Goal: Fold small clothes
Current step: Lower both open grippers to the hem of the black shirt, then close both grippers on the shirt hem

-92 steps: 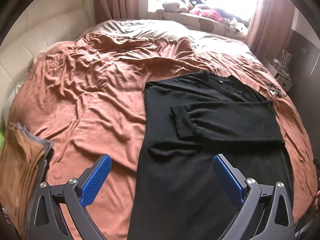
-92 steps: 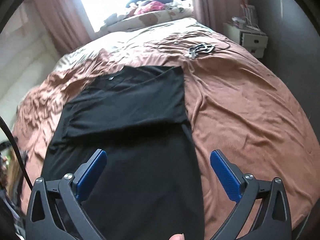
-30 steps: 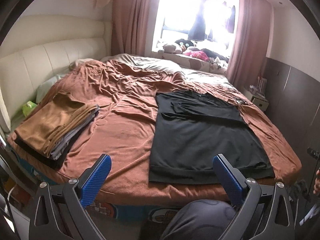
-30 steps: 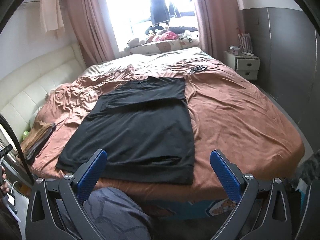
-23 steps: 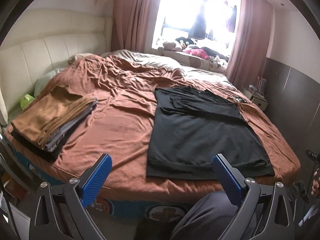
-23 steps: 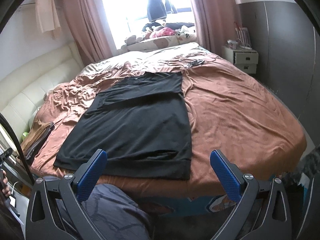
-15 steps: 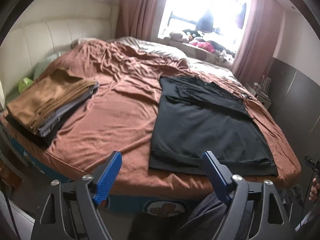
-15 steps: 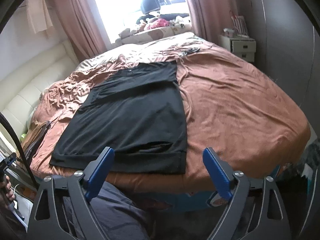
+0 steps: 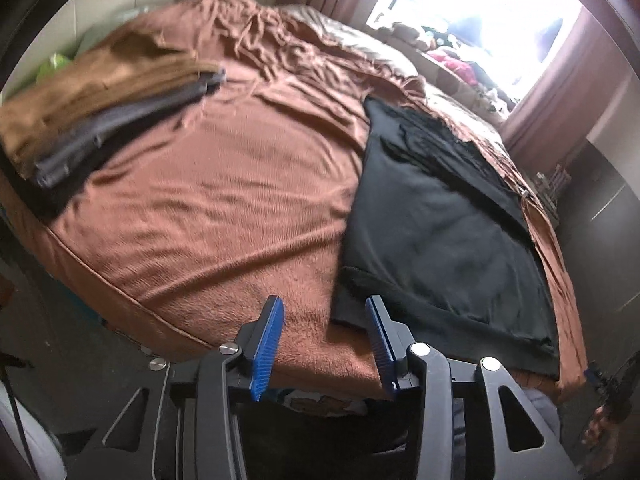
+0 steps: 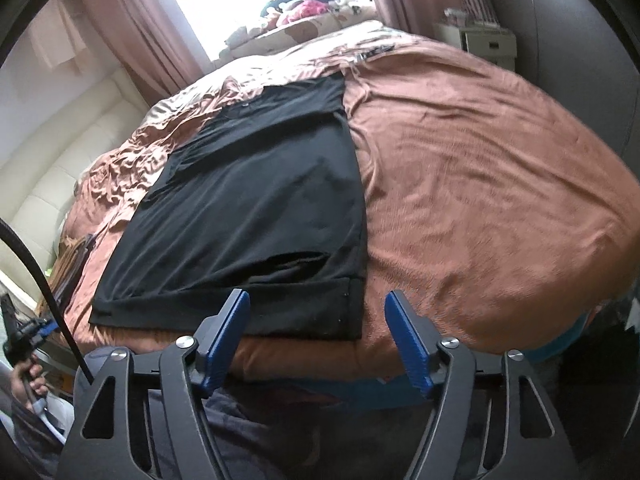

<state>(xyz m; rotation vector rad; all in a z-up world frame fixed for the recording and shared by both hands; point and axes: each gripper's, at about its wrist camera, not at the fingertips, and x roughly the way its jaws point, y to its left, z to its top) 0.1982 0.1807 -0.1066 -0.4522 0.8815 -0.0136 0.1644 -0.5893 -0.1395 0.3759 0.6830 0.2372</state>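
A black long-sleeved top (image 10: 256, 200) lies flat on the bed's brown sheet (image 10: 480, 184), collar toward the window and hem at the near edge. Its sleeves are folded in across the chest, so the body forms a long, narrow rectangle with straight sides. The knit is matt and soft, with a ribbed band along the hem (image 10: 224, 316) and a shallow wrinkle just above it. The brown sheet looks plush, smooth near the foot and rumpled toward the cream padded headboard (image 10: 48, 168).

A stack of folded clothes (image 9: 100, 108), tan on top over grey and black layers, sits at the bed's left side, well apart from the top.

The left tongs (image 9: 324, 344) hover over the near left corner of the hem, their ridged blue pads (image 9: 269, 344) closing with only bare sheet between them. The right tongs (image 10: 318, 342) hang over the near right corner, also closing, gripping nothing; the corner shows between their pads but is untouched
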